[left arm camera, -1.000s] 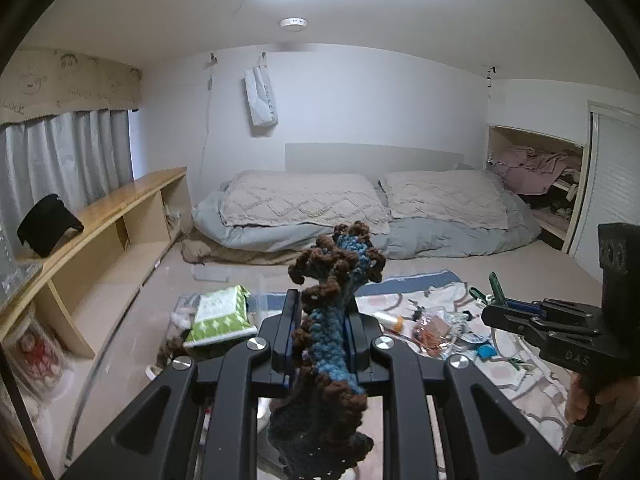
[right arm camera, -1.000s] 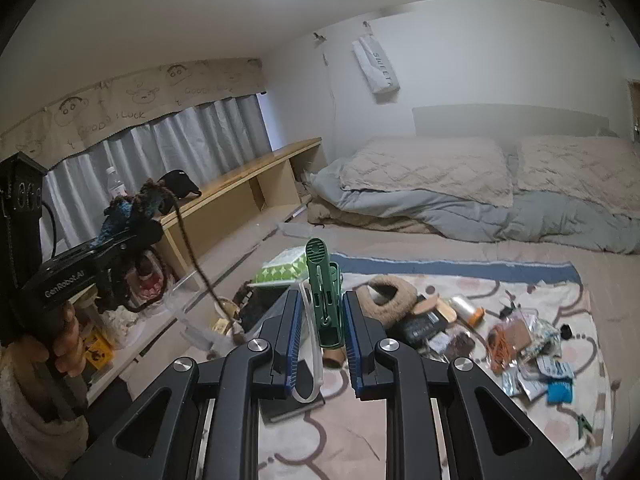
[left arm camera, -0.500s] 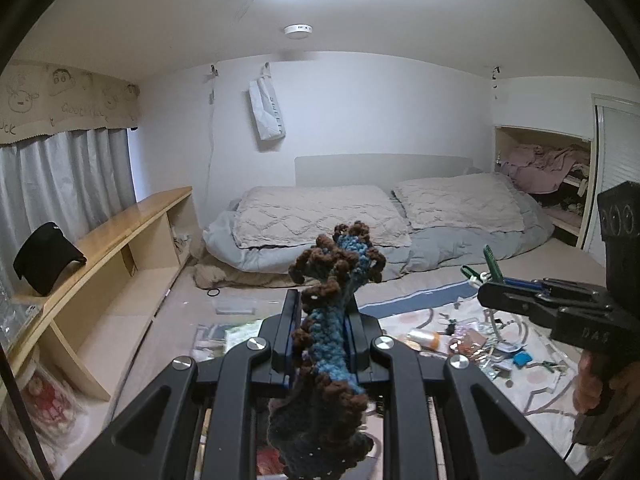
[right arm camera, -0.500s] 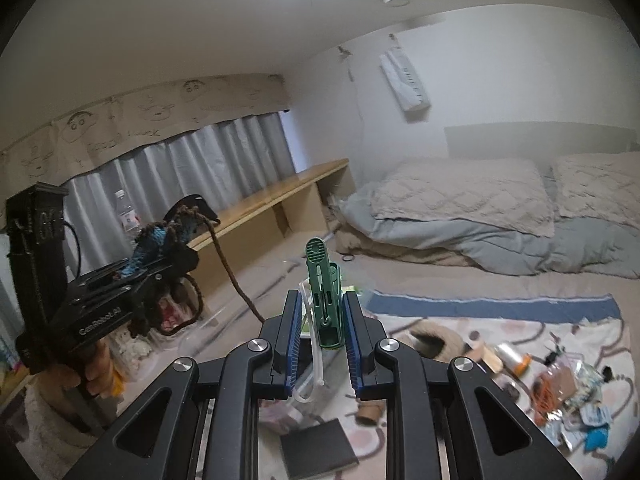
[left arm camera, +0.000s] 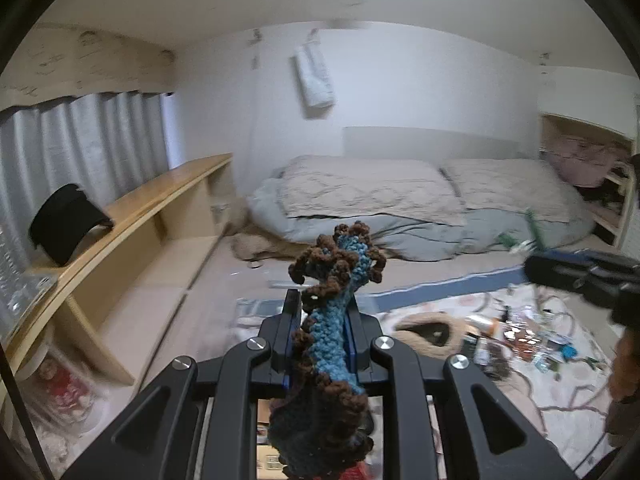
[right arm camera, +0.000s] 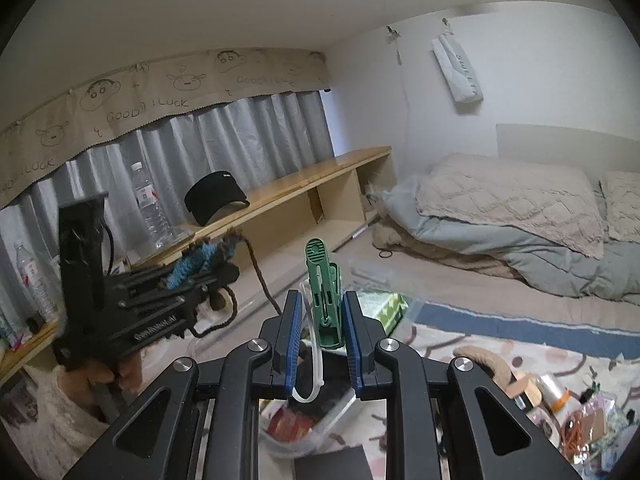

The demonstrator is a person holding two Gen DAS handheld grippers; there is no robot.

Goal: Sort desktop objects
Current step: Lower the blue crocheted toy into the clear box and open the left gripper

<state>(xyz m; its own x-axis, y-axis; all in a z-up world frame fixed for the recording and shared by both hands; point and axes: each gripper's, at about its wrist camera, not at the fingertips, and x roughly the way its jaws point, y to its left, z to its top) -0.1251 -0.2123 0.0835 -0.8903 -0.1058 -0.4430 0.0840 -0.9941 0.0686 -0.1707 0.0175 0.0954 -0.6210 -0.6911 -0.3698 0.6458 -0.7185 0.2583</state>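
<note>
My left gripper (left arm camera: pixel 320 312) is shut on a blue and brown crocheted piece (left arm camera: pixel 332 320) that stands up between its fingers and hangs below them. It also shows at the left of the right wrist view (right arm camera: pixel 192 268), with a brown yarn tail (right arm camera: pixel 260 276) dangling. My right gripper (right arm camera: pixel 320 320) is shut on a green plastic clip (right arm camera: pixel 324 292) with a clear plastic loop (right arm camera: pixel 310 372) beside it. The right gripper (left arm camera: pixel 560 270) shows blurred at the right of the left wrist view. Both are held up above the floor mat.
A patterned mat (left arm camera: pixel 560 380) holds several small loose items (right arm camera: pixel 580 420) and a brown furry item (left arm camera: pixel 428 328). A clear plastic box (right arm camera: pixel 320 420) lies under the right gripper. A wooden shelf (right arm camera: pixel 300 184) with a black cap (right arm camera: pixel 216 196) and bottles (right arm camera: pixel 150 208) runs along the left. Bedding (right arm camera: pixel 520 216) lies behind.
Both grippers have swung left toward the wooden shelf, still holding their objects. The left gripper now appears nearer in the right wrist view.
</note>
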